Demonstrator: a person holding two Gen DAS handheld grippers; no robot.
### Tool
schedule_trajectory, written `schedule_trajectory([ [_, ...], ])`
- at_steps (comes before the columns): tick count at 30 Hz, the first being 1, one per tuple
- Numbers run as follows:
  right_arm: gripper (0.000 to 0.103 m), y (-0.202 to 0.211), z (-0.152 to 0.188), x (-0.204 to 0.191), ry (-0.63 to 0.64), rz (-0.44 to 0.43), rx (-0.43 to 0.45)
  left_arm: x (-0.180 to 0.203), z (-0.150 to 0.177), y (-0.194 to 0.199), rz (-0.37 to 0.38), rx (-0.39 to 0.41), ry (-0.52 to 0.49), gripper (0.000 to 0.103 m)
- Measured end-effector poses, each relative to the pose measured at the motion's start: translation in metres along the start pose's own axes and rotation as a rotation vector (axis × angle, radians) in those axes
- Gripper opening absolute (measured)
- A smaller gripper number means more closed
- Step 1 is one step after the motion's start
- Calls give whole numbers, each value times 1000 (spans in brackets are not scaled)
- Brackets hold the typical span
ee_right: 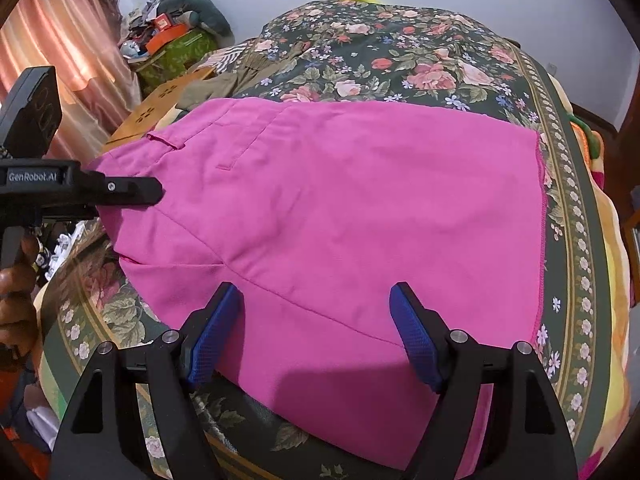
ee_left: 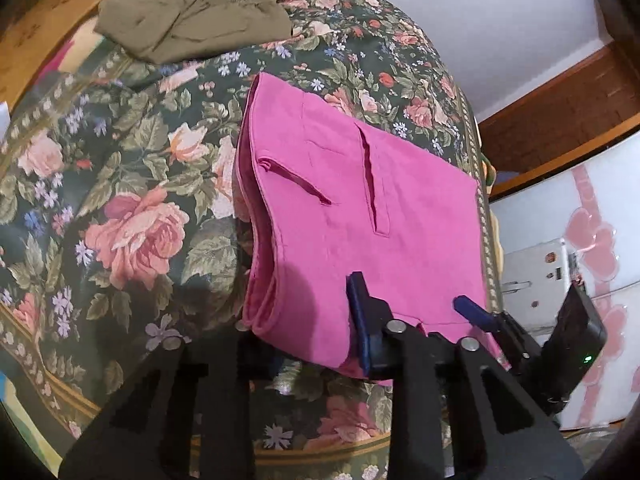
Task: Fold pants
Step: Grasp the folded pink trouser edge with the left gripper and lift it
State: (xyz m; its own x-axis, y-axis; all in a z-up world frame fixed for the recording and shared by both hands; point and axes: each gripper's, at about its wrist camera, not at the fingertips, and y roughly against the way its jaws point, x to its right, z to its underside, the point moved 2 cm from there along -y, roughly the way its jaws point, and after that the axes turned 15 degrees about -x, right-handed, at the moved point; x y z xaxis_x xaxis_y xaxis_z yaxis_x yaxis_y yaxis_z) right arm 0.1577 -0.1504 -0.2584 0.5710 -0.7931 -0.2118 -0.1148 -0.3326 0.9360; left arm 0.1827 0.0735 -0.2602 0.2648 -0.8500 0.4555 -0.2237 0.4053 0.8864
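Your right gripper [ee_right: 316, 332] sits at 6 o'clock in its own cam, jaws spread wide. The blue pads [ee_right: 216, 332] straddle the near edge of the folded bright-pink cloth pants [ee_right: 340, 200] w/o pinching; the fabric runs between & under them.

Your left gripper [ee_right: 152, 191] comes in from 9 o'clock in that view, with your hand [ee_right: 16, 288] on its grip at approx 8 o'clock. Its jaws are pinching the pants' side edge. In the left cam one blue pad lies on top of the cloth at 6 o'clock and the other finger is hidden under the pink hem.

The pants lie flat mid-frame on the dark-green rose-print floral bedspread [ee_right: 400, 64] of the bed, folded into a stacked block. The layers show along the 9 o'clock edge in the left cam, and two pocket slits show on top.

Farther out in the left cam, at 11 o'clock, a crumpled olive-green garment [ee_left: 192, 20] lies on the bedspread, well apart from the pants. A white cabinet w/ pink heart pattern [ee_left: 580, 220] stands at 3 o'clock beyond the bed edge.

In the right cam a light wooden board w/ flower cut-outs [ee_right: 160, 108] is at 10 o'clock. A green box piled w/ clutter [ee_right: 176, 48] and a pink curtain [ee_right: 60, 40] are behind it at 10–11 o'clock.
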Motion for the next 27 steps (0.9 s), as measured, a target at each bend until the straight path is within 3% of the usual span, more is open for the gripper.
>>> schedule_trajectory([
  [3, 75, 5, 2, 3, -24, 12, 2, 4, 2, 2, -65, 36, -35, 22],
  [10, 75, 30, 18, 28, -144, -24, 67, 9, 16, 40, -376, 256, -131, 19],
  [16, 75, 20, 25, 31, -160, 8, 26, -1, 30, 66, -565, 356, -172, 19],
  [20, 77, 11, 27, 14, -83, 85, 28, 4, 34, 75, -599, 387, -221, 18],
  [27, 78, 9, 25, 16, -86, 66, 31, 60, 39, 83, -593, 455, -393, 18],
])
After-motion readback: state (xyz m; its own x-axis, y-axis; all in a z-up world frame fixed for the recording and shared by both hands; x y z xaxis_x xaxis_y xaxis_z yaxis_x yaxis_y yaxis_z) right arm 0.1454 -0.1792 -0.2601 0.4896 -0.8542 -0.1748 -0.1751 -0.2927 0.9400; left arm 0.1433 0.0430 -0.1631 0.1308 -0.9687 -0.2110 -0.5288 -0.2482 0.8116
